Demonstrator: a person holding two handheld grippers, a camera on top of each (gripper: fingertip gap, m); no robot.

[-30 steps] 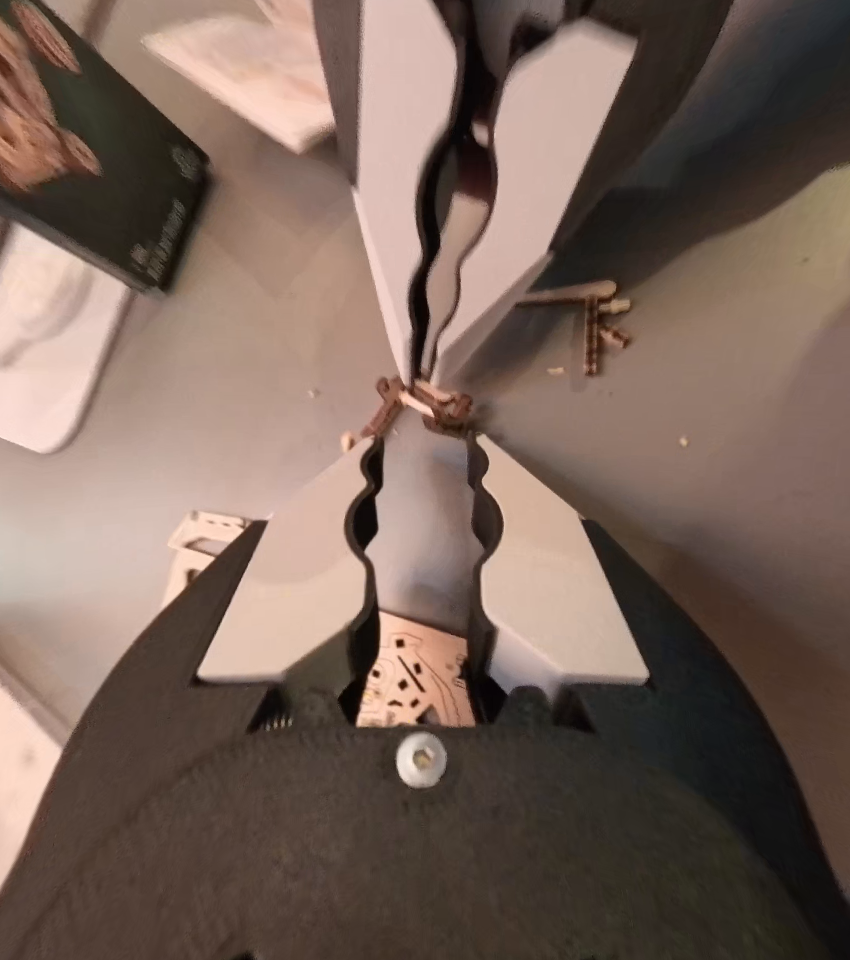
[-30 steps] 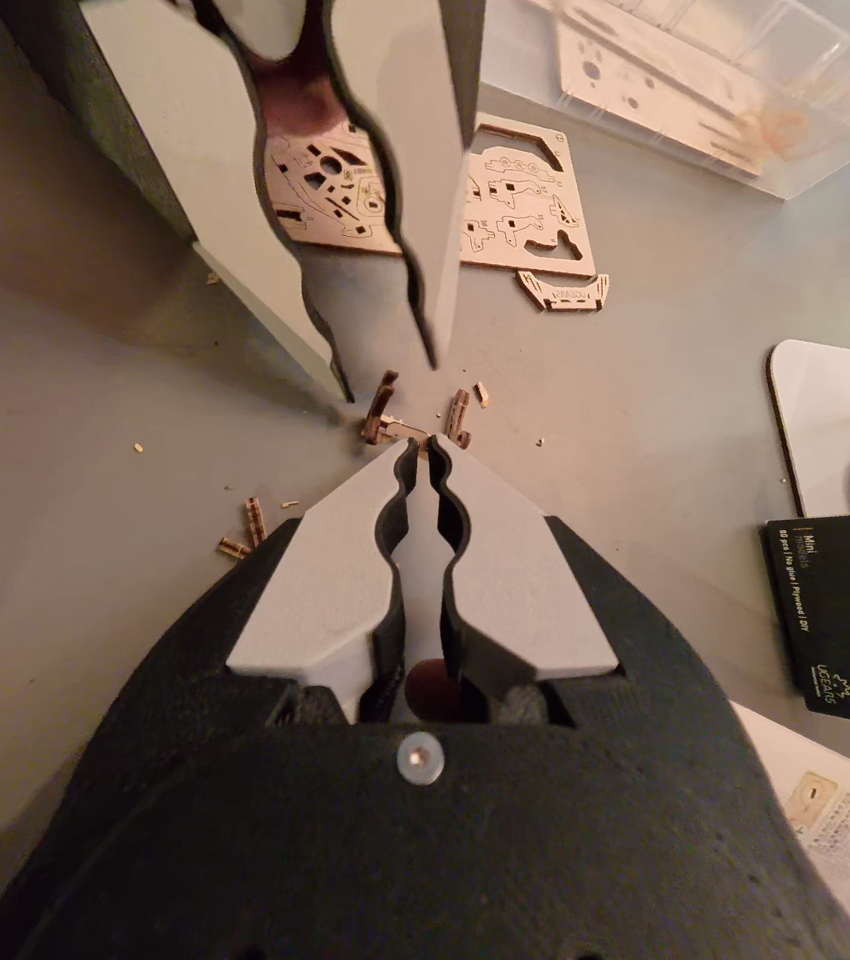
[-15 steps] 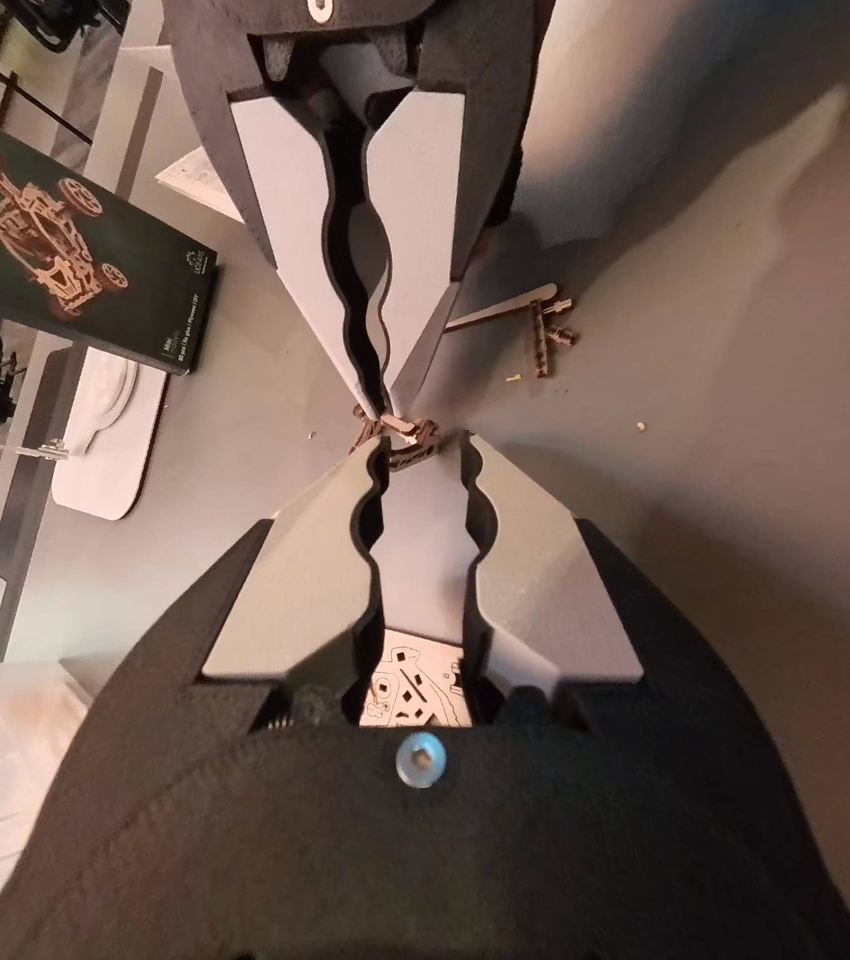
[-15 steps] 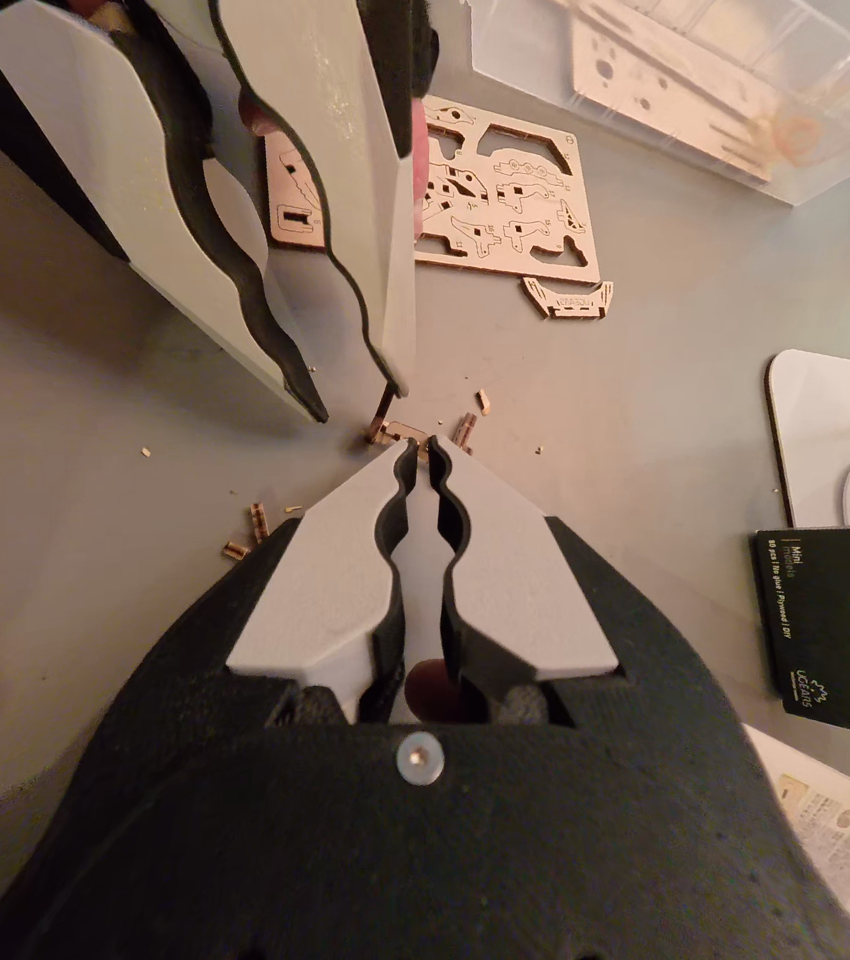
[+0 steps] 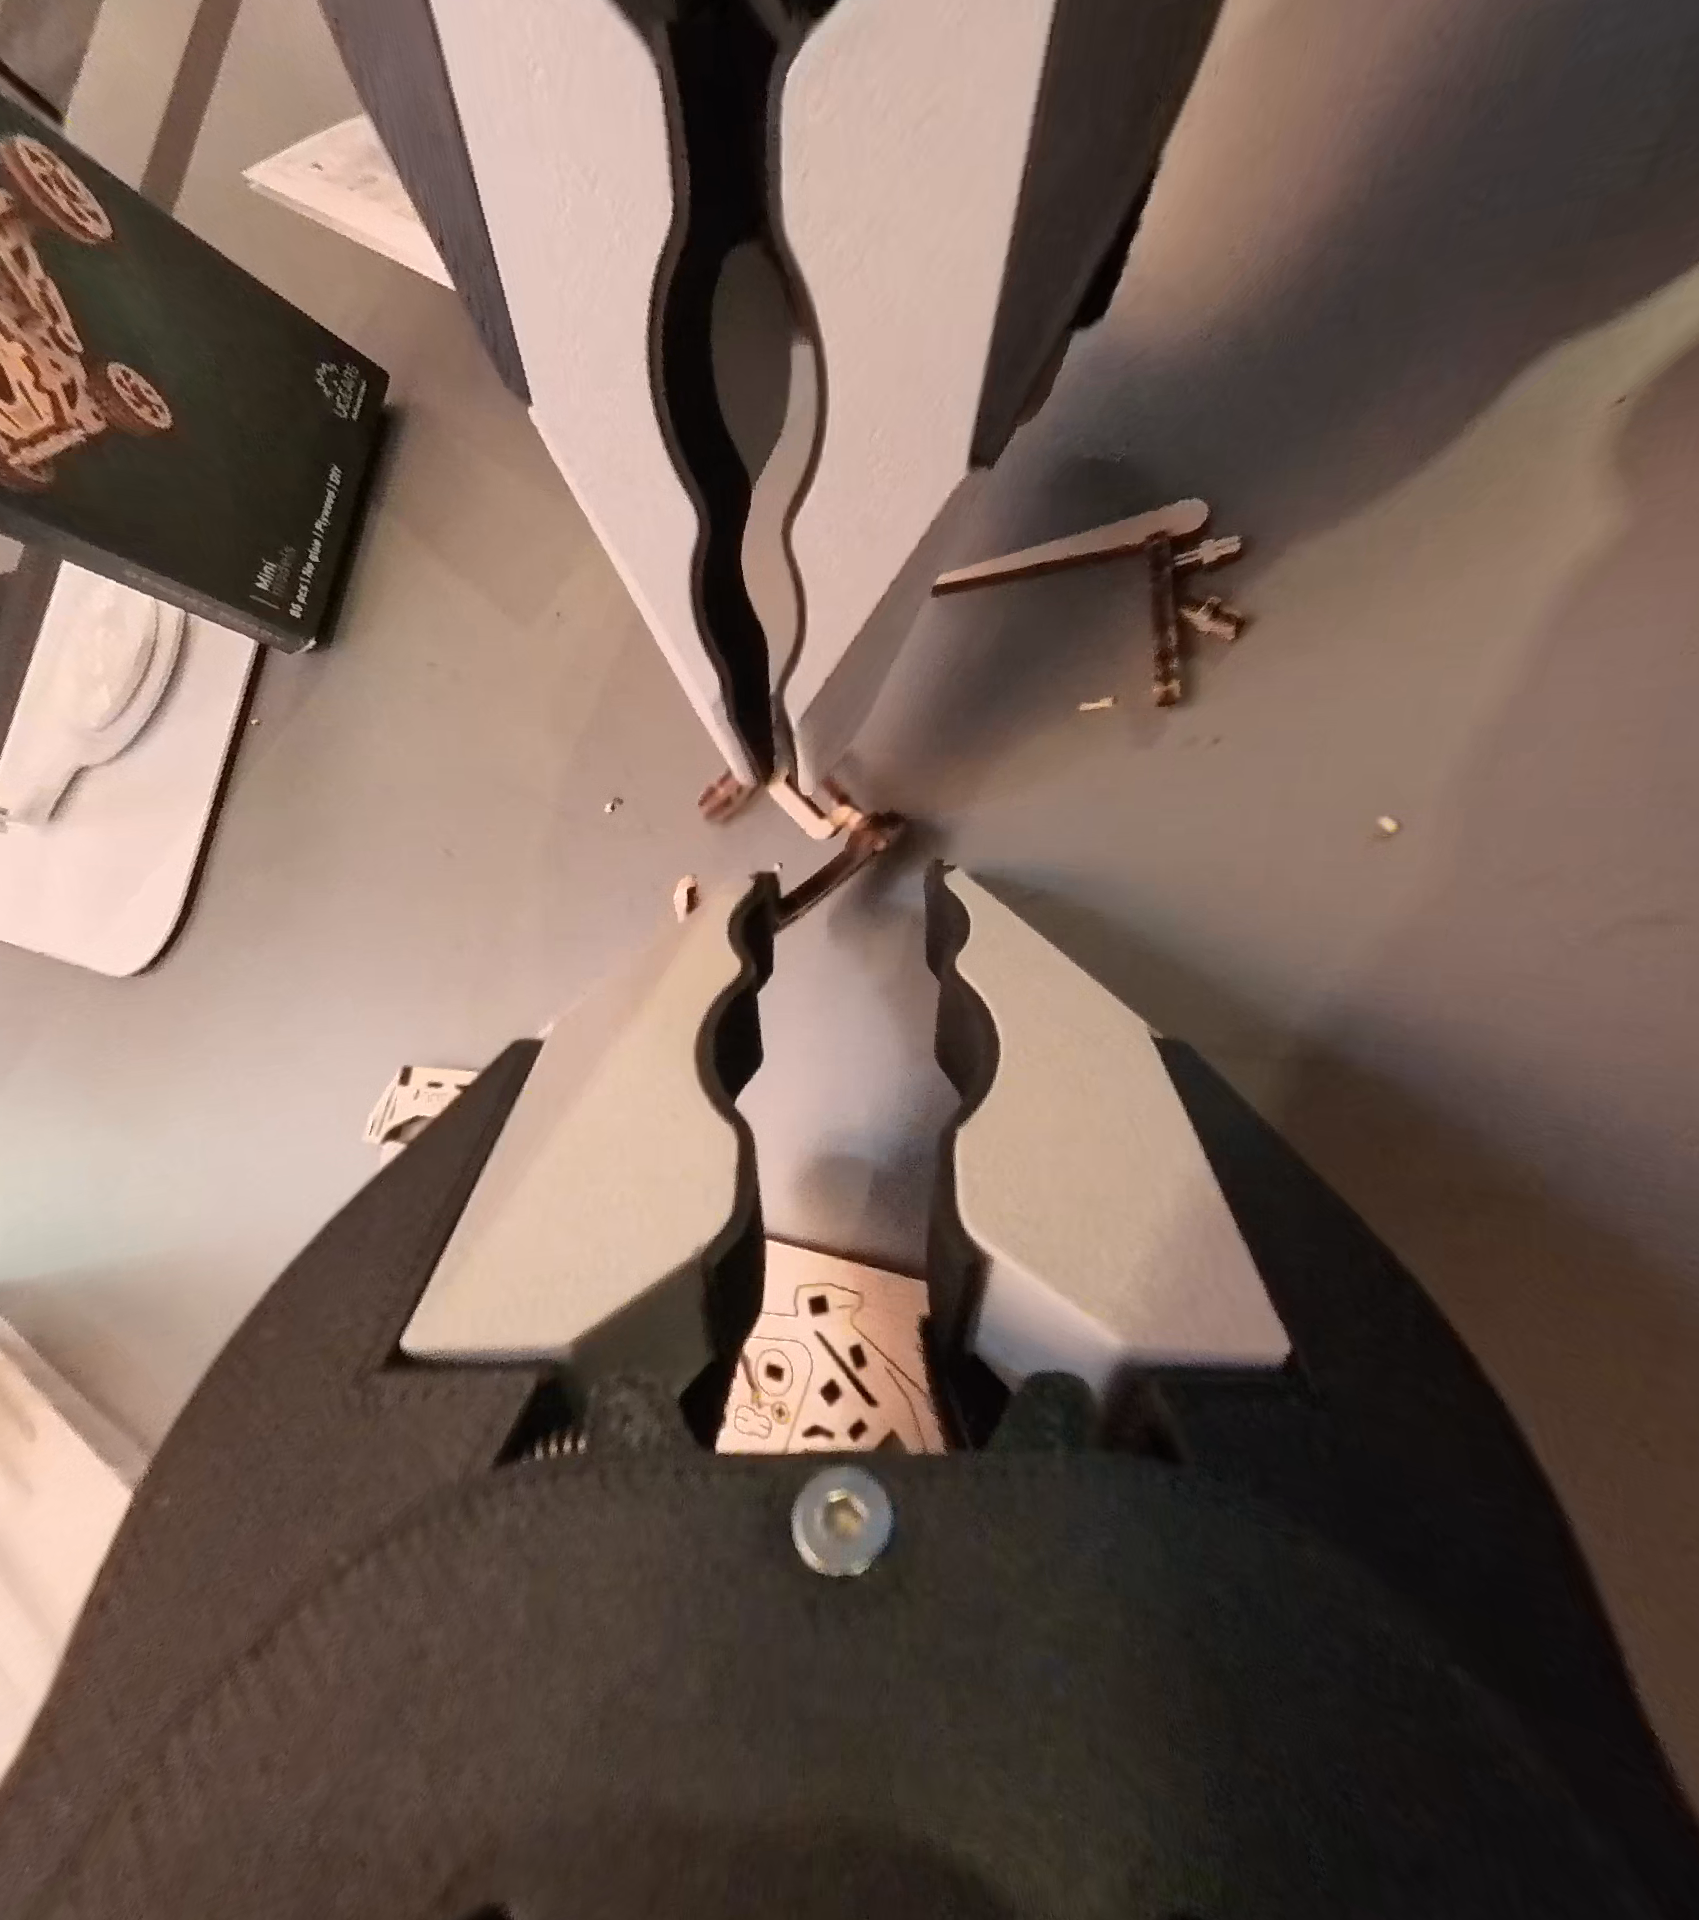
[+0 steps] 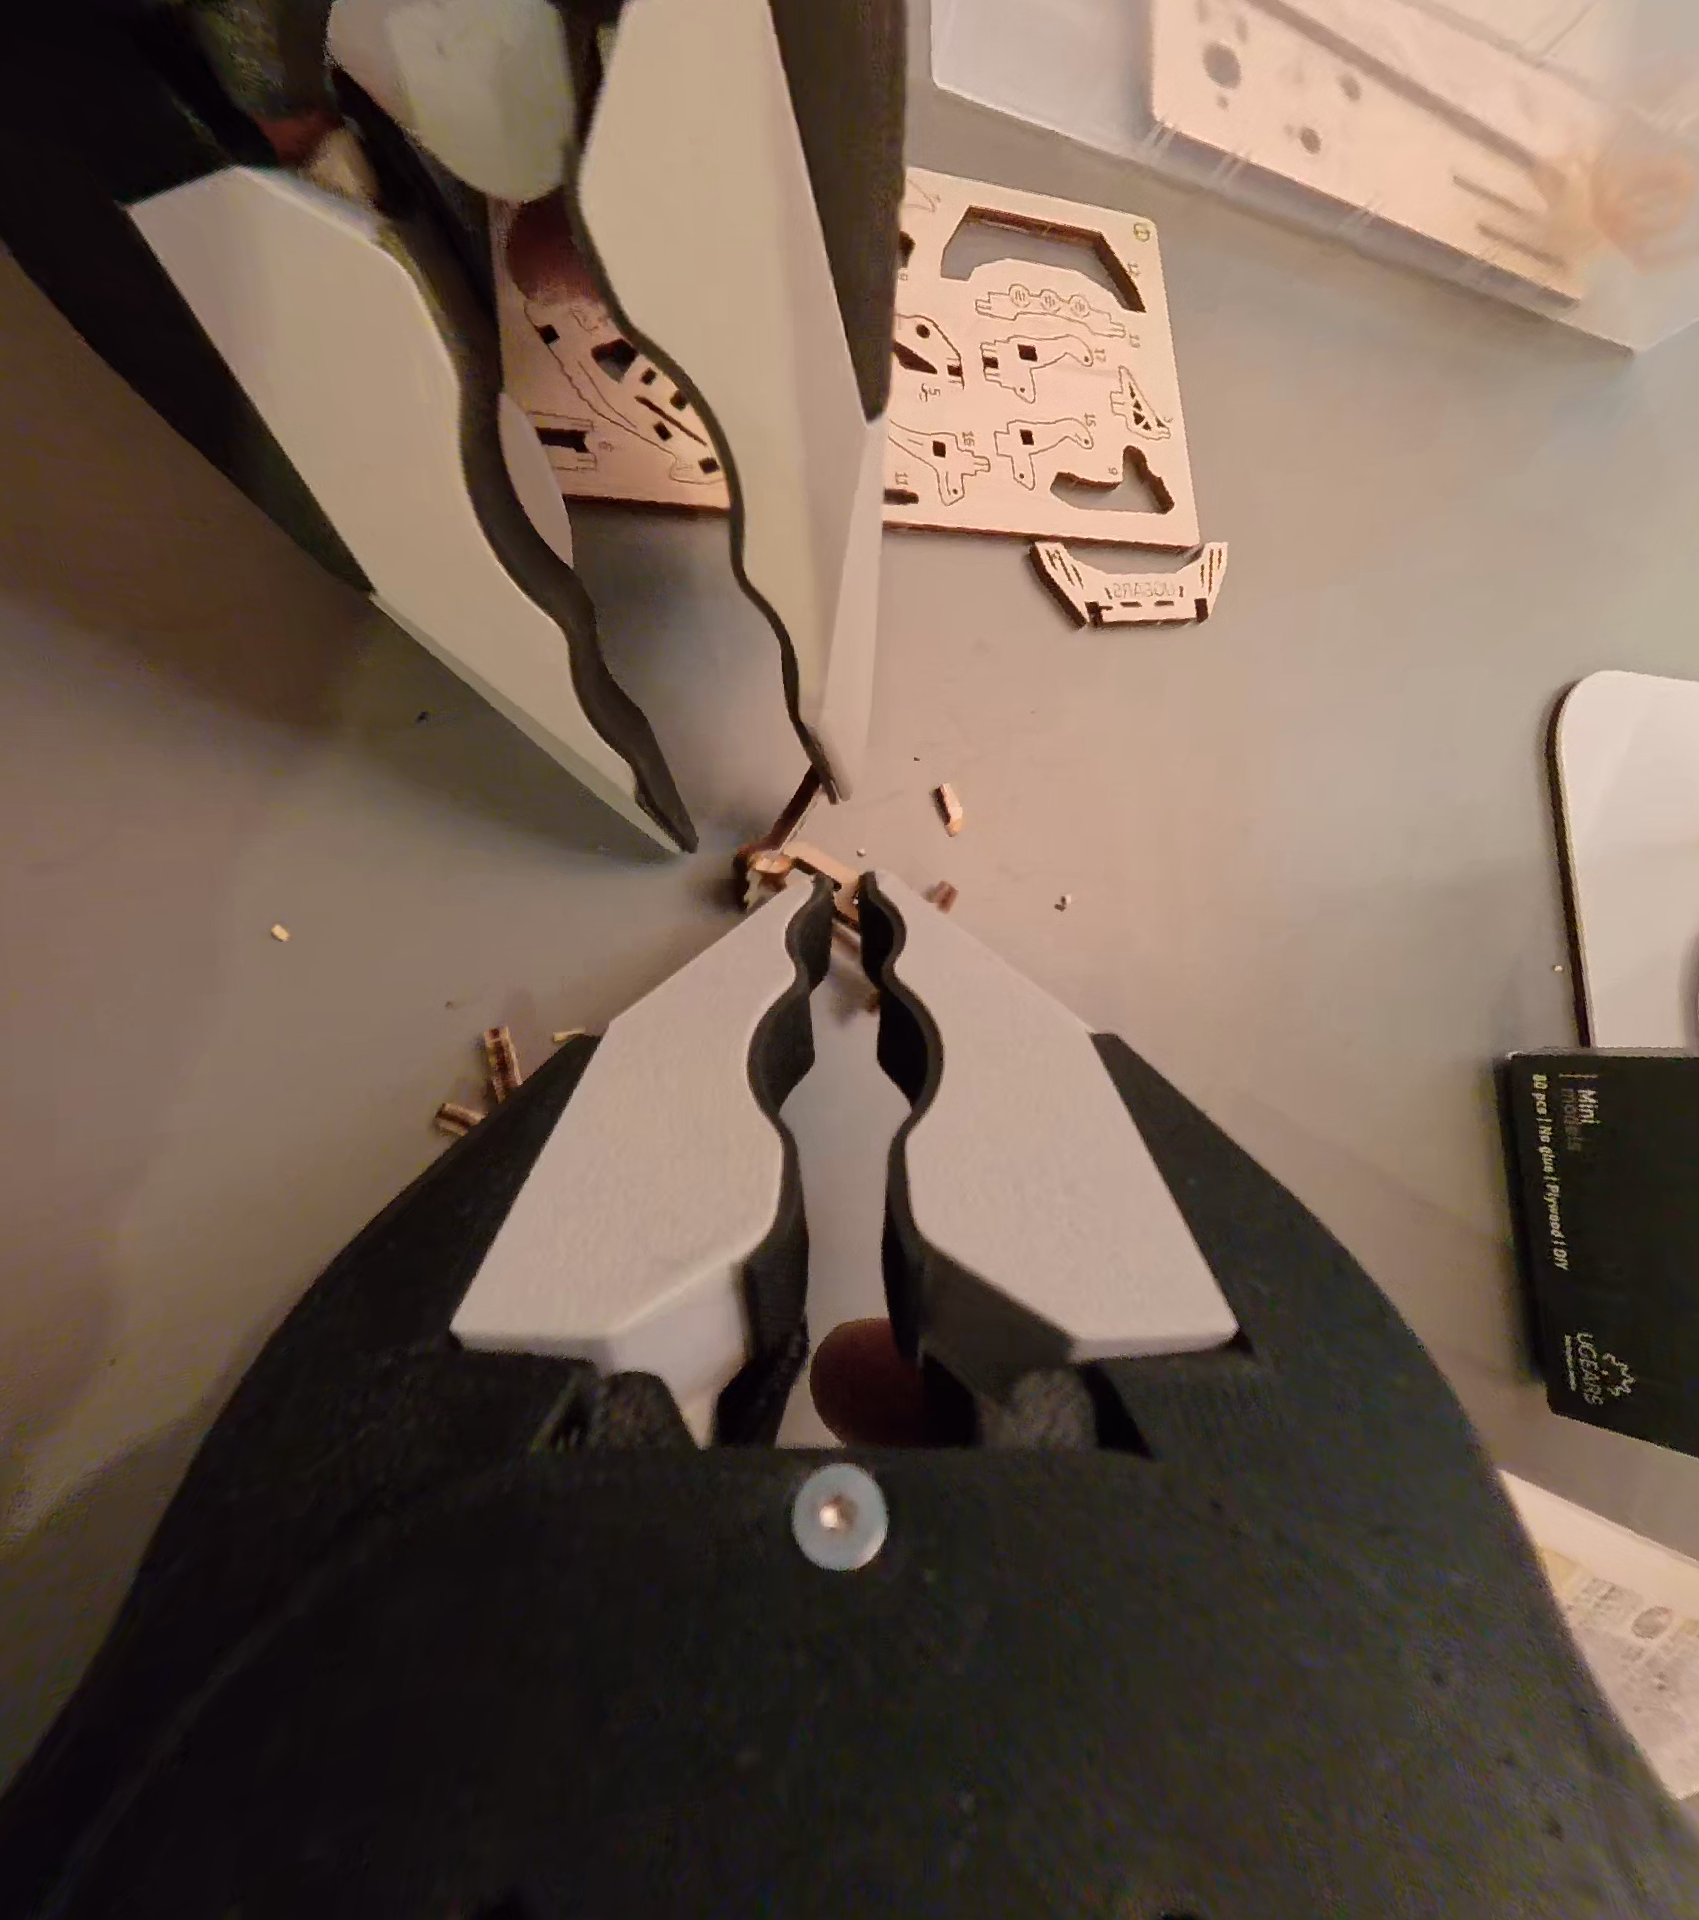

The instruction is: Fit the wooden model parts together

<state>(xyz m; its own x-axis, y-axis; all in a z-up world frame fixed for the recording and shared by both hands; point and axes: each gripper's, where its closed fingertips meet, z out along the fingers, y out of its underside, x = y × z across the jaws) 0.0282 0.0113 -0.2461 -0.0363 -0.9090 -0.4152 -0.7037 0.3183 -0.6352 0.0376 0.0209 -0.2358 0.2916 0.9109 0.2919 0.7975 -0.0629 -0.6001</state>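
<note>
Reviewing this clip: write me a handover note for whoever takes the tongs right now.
Right tongs: shut on a small pale wooden piece, low over the grey table.
Left tongs: open; a dark strip joined to that piece touches one finger only.
Nearby: parts sheet, loose bits, box.
Done: the two parts meet at a joint.
Left: whether it is seated, I cannot tell; more parts wait.
</note>
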